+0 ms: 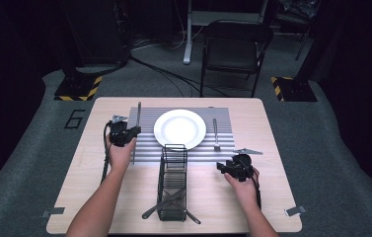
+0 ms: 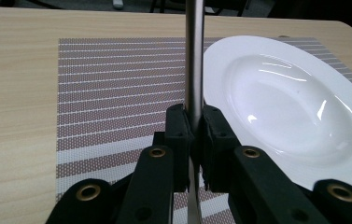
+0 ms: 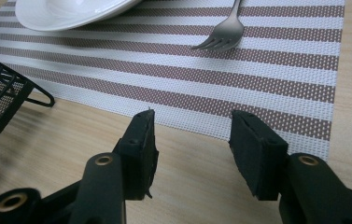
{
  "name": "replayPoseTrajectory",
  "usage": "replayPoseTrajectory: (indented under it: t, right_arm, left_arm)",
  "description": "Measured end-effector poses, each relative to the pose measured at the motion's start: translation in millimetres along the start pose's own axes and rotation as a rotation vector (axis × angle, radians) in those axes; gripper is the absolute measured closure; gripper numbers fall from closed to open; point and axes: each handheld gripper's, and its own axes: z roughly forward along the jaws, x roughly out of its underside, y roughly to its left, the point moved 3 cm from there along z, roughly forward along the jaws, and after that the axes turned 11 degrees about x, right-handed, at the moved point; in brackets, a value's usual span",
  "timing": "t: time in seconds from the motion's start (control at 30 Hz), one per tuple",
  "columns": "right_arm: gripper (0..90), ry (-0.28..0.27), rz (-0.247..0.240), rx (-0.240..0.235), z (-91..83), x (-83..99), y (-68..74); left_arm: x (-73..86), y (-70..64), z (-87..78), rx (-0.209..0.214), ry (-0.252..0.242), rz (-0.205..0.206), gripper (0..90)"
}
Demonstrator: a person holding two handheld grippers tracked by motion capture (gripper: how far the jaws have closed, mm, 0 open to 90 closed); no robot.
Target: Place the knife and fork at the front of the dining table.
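High view: a pale wooden table (image 1: pixel 90 163) carries a striped placemat (image 1: pixel 223 116) with a white plate (image 1: pixel 179 128) at its middle. The left gripper (image 1: pixel 133 131) is held over the mat's left edge, just left of the plate, and a long metal knife (image 1: pixel 138 112) sticks out of it toward the far side of the table. A fork (image 1: pixel 215 134) lies on the mat to the right of the plate, tines toward the person. A black wire caddy (image 1: pixel 172 182) stands on the near part of the table between the two forearms, with more cutlery lying in it, handles poking out at the near end. The right gripper (image 1: pixel 223 167) hovers over bare wood near the mat's near right corner, well apart from the fork.

Left gripper view: the jaws are closed tight on the knife (image 2: pixel 193 56), whose shaft rises straight up between the pads, just beside the plate's rim (image 2: pixel 220 70).

Right gripper view: the jaws stand wide apart with nothing between them, above the wood at the edge of the mat (image 3: pixel 257 88); the fork's tines (image 3: pixel 220 39) lie farther off, and a corner of the caddy (image 3: pixel 5 93) shows at the left.

The only writing is a dark "6" (image 1: pixel 75 119) on the grey floor, left of the table's far corner.
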Motion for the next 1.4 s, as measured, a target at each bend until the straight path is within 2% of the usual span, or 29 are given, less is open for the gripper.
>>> replayPoseTrajectory:
  t: [0.17,0.3,0.53,0.67,0.9,1.07,1.13,1.23,1.4]
  right_arm:
    - [50.1,-0.005,-0.004,-0.005,0.6,-0.5,-0.9]
    - [50.1,-0.005,0.006,-0.007,0.5,-0.7,-0.9]
    - [50.1,-0.006,0.014,-0.013,-0.1,-1.1,-2.1]
    - [50.1,-0.01,0.02,-0.019,-0.1,-1.4,-3.6]
    - [50.1,-0.011,0.027,-0.027,-0.6,-2.2,-4.1]
    - [50.2,-0.014,0.024,-0.032,0.5,-2.1,-4.6]
    - [50.1,-0.011,0.026,-0.034,0.5,-2.1,-4.2]
    - [50.1,-0.01,0.023,-0.035,0.8,-2.0,-3.6]
    - [50.1,-0.008,0.024,-0.039,1.0,-1.9,-2.8]
  left_arm:
    - [-2.5,0.6,11.8,-0.024,0.026,-0.015,82.4]
    - [-3.5,-2.4,20.8,-0.069,0.052,-0.021,82.4]
    - [-12.0,-7.2,32.1,-0.099,0.052,-0.05,82.4]
    - [-12.9,-8.6,40.0,-0.108,0.058,-0.053,82.3]
    - [-9.6,-4.2,56.0,-0.138,0.064,-0.115,82.4]
    - [-5.0,4.3,62.4,-0.153,0.054,-0.187,82.3]
    - [-3.5,6.9,65.3,-0.175,0.065,-0.192,82.3]
    - [-3.0,9.7,68.9,-0.176,0.065,-0.217,82.3]
    - [-3.0,10.2,75.6,-0.179,0.078,-0.215,82.3]
